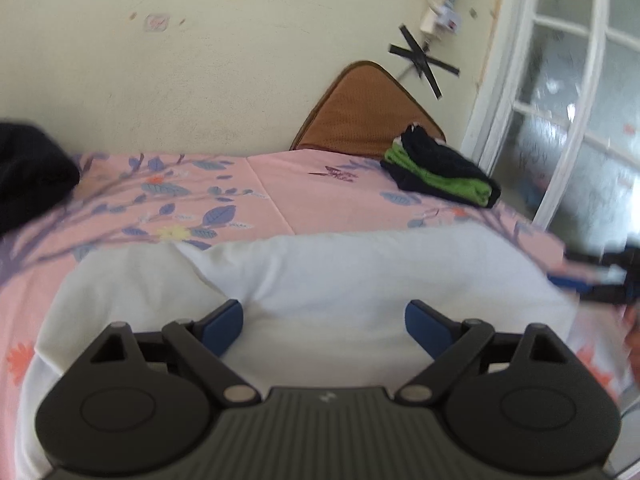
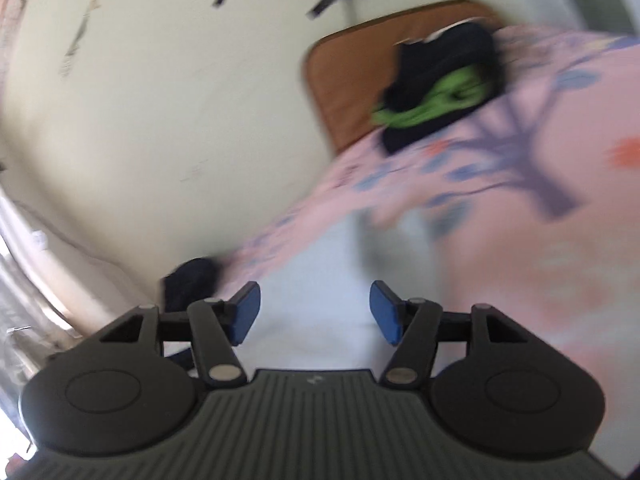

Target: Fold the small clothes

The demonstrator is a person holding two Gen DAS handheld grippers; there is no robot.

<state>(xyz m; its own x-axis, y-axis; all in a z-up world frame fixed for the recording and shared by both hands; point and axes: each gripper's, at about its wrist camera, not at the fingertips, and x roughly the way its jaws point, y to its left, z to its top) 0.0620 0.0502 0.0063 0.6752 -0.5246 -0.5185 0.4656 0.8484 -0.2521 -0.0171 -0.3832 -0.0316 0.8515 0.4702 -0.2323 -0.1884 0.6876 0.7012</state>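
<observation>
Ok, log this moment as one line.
left gripper: open over white garment | right gripper: open, empty | folded navy-green stack: on floral bedsheet

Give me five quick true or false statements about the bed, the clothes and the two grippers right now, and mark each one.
1. The left gripper is open, with nothing between its blue pads. True.
2. The white garment lies on a plain grey sheet. False: it lies on a pink floral bedsheet.
3. A folded stack of dark and green clothes sits near the far edge of the bed. True.
4. The right gripper is clamped shut on the white garment. False: its jaws stand apart and hold nothing.
5. The brown cushion lies flat in the middle of the bed. False: it leans against the wall behind the bed.
</observation>
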